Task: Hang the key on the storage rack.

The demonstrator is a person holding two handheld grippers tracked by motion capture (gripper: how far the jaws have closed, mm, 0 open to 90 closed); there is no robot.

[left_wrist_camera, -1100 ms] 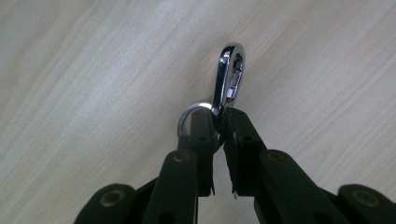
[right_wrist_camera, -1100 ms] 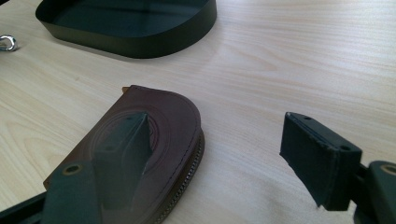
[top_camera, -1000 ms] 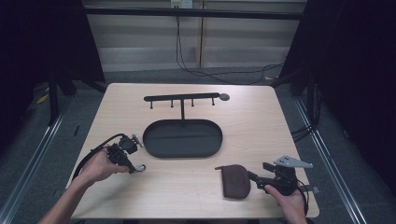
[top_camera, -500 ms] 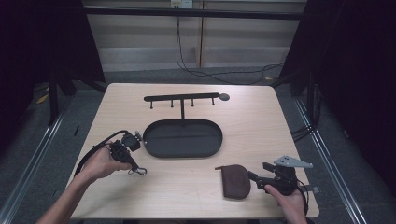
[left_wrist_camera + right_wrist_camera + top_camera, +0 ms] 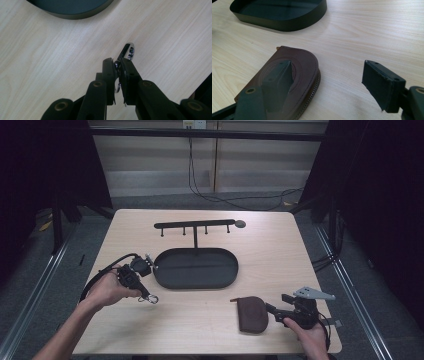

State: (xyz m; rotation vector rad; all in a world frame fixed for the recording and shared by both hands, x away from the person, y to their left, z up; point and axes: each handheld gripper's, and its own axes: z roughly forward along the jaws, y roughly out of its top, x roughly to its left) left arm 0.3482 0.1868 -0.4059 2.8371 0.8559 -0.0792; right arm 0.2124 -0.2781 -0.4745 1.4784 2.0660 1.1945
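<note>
On the left, the left gripper [image 5: 148, 296] is clenching a metal clip [image 5: 127, 51] between its jaws, just above the wooden table [image 5: 280, 255]. In the middle, a dark oval tray [image 5: 196, 268] is lying under a hook rack [image 5: 195, 226]. On the right, the right gripper [image 5: 274, 311] is standing released, touching a brown pouch [image 5: 294, 75].

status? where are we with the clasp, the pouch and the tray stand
Done: nothing is placed; the tray is empty and the hook bar bare. In hand: the left gripper is clamped on a metal clasp just above the table. Left, likely: the brown zip pouch lies flat beside the open right gripper, ungripped.
</note>
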